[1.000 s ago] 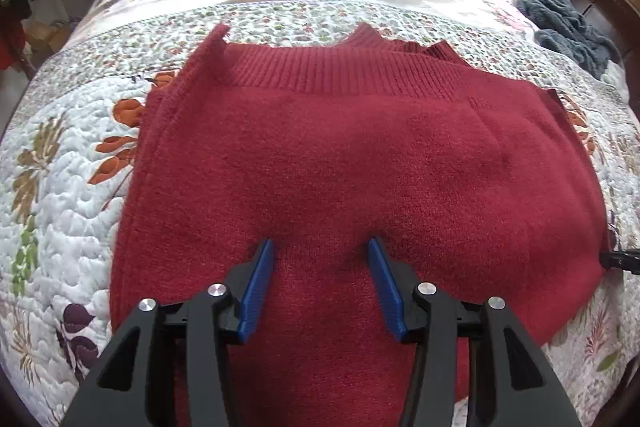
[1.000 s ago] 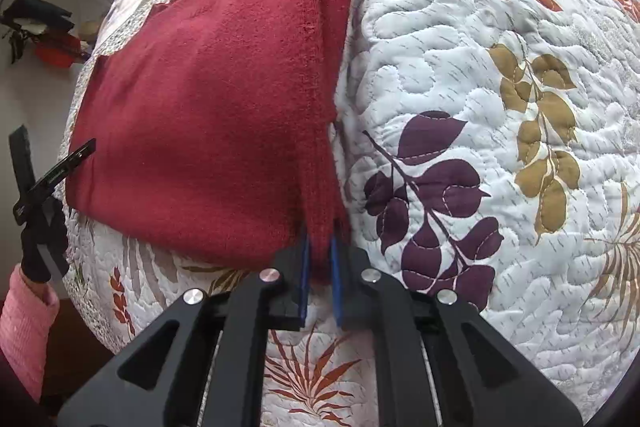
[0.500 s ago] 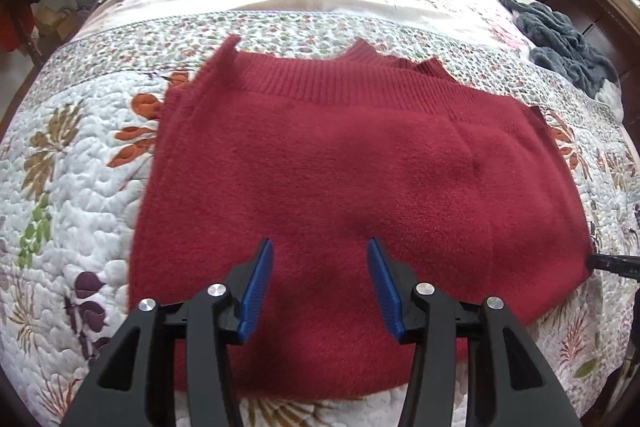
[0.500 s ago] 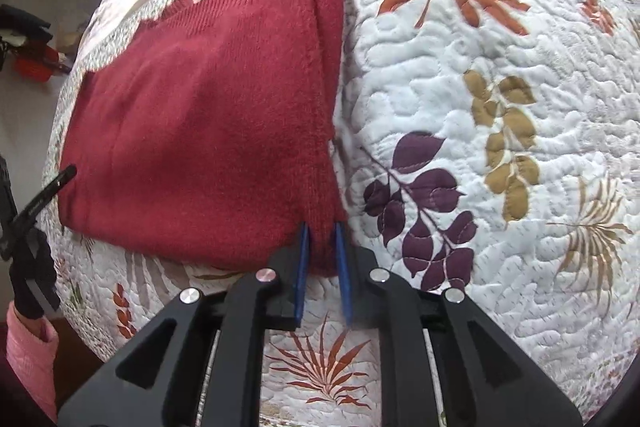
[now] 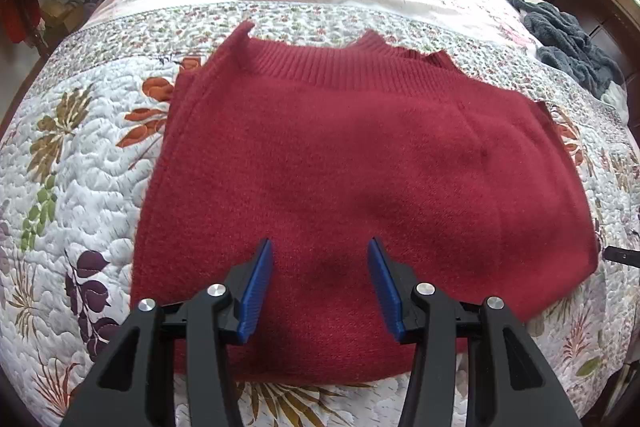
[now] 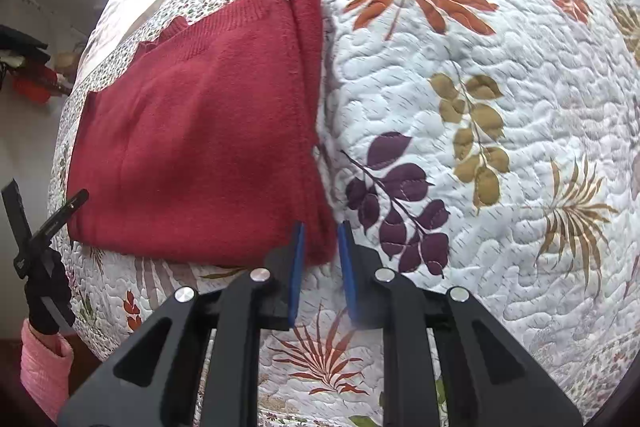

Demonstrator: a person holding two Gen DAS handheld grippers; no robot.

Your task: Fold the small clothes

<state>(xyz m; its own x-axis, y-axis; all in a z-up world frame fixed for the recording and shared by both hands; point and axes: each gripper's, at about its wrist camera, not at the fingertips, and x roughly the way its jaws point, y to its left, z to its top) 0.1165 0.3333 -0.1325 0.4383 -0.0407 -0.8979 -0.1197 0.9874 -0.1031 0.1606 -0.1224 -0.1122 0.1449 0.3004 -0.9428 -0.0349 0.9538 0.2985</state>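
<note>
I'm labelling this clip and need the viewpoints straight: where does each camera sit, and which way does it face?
Left wrist: on the left gripper, facing across the red sweater toward the grey blanket; only its open fingers show.
Right wrist: on the right gripper, at the sweater's corner, facing along its edge over the quilt; a pink sleeve shows.
Shared: the sweater and quilt.

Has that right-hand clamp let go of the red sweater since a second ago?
Yes. The right gripper was shut on the red sweater corner; now its jaws stand apart around it, and it has backed away from the purple leaf sprig on the quilt.
</note>
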